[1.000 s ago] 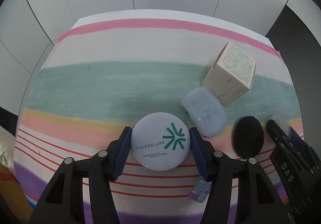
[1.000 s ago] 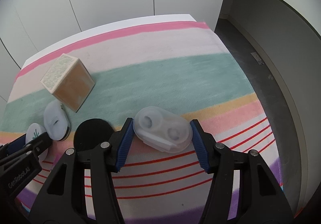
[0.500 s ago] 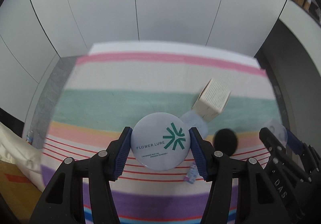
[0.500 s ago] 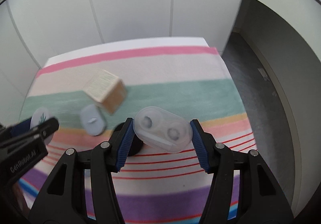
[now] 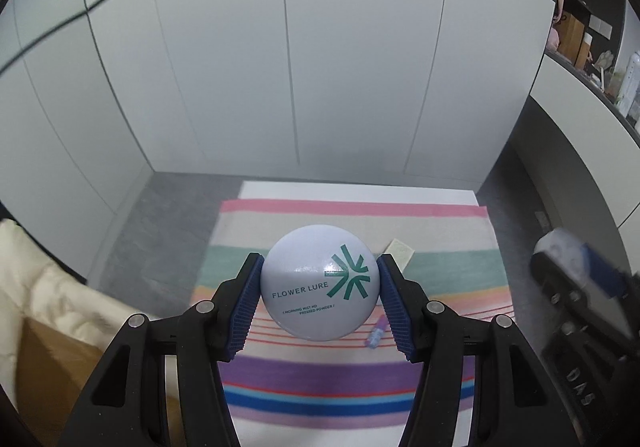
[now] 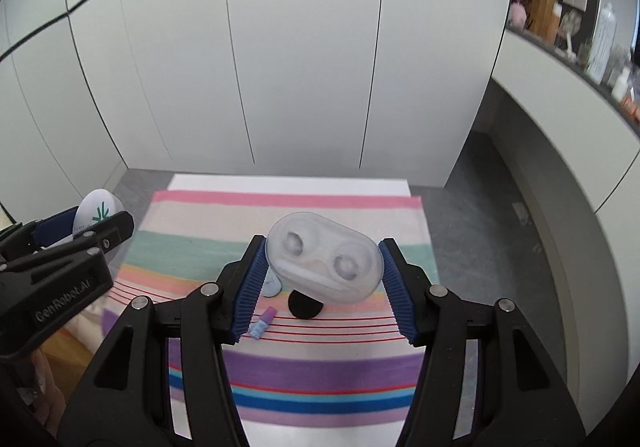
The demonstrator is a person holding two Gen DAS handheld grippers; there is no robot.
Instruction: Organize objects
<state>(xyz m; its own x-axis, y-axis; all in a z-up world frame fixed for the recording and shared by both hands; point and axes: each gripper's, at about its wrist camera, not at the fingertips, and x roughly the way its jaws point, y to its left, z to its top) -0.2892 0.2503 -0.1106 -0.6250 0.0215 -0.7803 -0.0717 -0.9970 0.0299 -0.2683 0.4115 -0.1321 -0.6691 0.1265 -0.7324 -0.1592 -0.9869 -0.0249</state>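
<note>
White round powder compact (image 5: 320,283) clamped aloft, clear oval two-well case (image 6: 325,263) clamped aloft, above striped cloth (image 6: 280,367)

Left gripper (image 5: 319,293) formed of black plastic arms, ribbed blue pads (image 5: 244,307) fitted on the inner faces, round silver screws set at the joints, right gripper (image 6: 322,279) built alike, white lettering "GenRobot.AI" printed along one black side.

It looks like a home: plain white cupboard doors (image 5: 304,59), a striped cloth (image 6: 288,367) over a small table, a cream sofa (image 5: 48,287), a shelf with ornaments (image 6: 568,19).
</note>
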